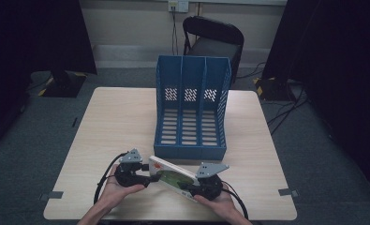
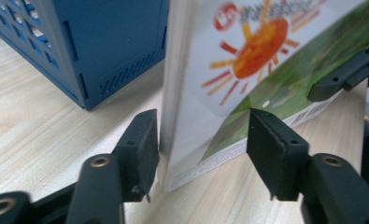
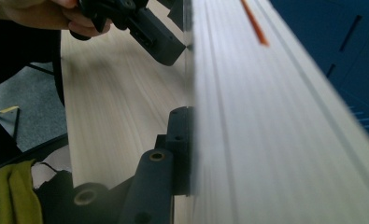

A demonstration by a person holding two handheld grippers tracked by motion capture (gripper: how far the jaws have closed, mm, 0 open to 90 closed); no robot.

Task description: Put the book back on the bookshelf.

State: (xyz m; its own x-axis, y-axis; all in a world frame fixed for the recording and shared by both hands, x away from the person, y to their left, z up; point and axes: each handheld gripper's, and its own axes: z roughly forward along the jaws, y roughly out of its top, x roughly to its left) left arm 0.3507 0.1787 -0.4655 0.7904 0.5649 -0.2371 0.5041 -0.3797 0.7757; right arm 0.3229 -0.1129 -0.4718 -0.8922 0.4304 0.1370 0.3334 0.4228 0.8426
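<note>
Right gripper (image 1: 197,186) clamped on book (image 1: 171,174) edge.

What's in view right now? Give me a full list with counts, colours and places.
Book: one, white cover with an orange sun and green picture, near table edge, tilted up between the two grippers.
File rack: one, blue, three compartments, middle of the table, just behind the book.
Table: one, light wood.
Folding chair: one, black, behind the table by the wall.
Wall socket: one, white, with a cable hanging down.
Left gripper: one, black, its jaws either side of the book's corner; one pad touches, the other stands apart.
Right gripper: one, black, shut on the book's other end.
Hands: two, at the bottom edge of the high view.
</note>
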